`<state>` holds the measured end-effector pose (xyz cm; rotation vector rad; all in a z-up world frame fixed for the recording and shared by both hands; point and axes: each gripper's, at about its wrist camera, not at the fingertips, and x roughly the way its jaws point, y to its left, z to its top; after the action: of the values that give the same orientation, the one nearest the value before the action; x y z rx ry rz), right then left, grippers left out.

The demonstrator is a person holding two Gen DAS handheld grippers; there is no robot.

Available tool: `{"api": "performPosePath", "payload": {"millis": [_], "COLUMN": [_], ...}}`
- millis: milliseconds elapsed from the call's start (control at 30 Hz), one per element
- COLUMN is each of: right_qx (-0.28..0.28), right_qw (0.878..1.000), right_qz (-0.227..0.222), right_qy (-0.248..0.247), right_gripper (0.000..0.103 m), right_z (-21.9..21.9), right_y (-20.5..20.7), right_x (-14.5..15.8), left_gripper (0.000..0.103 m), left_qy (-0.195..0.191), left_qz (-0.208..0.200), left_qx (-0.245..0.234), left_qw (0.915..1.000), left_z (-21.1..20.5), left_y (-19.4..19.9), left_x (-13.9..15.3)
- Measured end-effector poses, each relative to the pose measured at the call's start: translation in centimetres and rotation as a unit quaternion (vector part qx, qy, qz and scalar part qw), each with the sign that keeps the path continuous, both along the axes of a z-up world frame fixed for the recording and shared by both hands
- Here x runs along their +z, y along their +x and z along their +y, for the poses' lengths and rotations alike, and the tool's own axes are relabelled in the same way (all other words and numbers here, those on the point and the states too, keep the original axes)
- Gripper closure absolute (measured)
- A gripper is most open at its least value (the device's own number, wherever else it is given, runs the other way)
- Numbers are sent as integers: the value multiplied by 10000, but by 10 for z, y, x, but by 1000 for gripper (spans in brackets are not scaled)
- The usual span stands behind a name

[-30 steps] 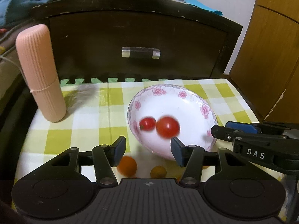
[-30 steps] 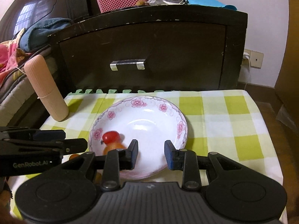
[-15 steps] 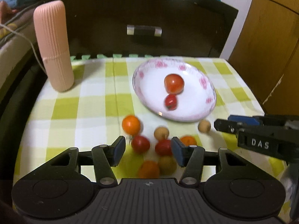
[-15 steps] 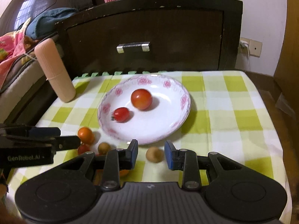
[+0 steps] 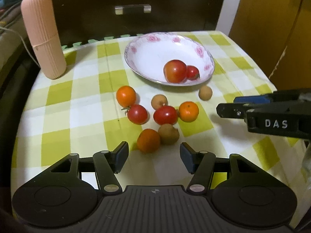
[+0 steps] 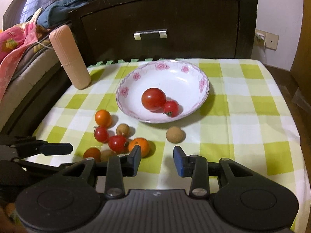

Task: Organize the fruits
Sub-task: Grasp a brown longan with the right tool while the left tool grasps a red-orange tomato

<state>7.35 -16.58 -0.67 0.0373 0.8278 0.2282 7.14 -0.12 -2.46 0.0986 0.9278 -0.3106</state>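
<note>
The loose fruits [image 5: 155,114] lie clustered on the counter near its front edge, just in front of the bowl [image 5: 147,44]; one brown fruit [image 6: 175,134] sits apart to the right. They look small, round, light and prone to rolling; the tomatoes are soft-skinned, so pinch gently across the middle. The bowl holds two tomatoes [image 6: 158,102], touching. Left gripper [image 5: 154,157] and right gripper [image 6: 157,159] both hang released, empty.
</note>
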Motion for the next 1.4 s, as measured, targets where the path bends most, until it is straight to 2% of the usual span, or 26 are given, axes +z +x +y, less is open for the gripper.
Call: {"api": "performPosePath", "payload": {"millis": [300,533,667,733,800,900,1167,1400], "right_qx": [12,-32,-86,-114,-144,-176,-68,72], "right_qw": [9999,9998,9996,9996,9995,9994,9997,9996], "right_qz": [100,194,248,260,273,276,232,203], "right_qy": [43,78,89,86,82,58,-94,-192], "right_gripper": [67,67,67,67,67,67,67,67], "right_z": [-5,-11,-15,-17,-19,-22,-19,-8], "right_y": [-3,-1,3,6,8,12,33,53], "right_x": [-3,-8,-12,-13,-14,-15,-23,-32], "left_gripper": [37,41,49,59,64,65,64,52], "left_qy": [232,261,199,223,175,-2,55,-67], "left_qz": [20,59,59,90,173,321,295,318], "left_qx": [-470,-348,-317,-257,-181,-106,-154,-137], "left_qw": [9986,9990,9993,9994,9995,9994,9994,9994], "left_z": [-10,-10,-10,-8,-5,0,-2,-2], "left_y": [10,19,18,18,18,16,14,13], "left_x": [-16,-23,-21,-20,-19,-18,-19,-20]}}
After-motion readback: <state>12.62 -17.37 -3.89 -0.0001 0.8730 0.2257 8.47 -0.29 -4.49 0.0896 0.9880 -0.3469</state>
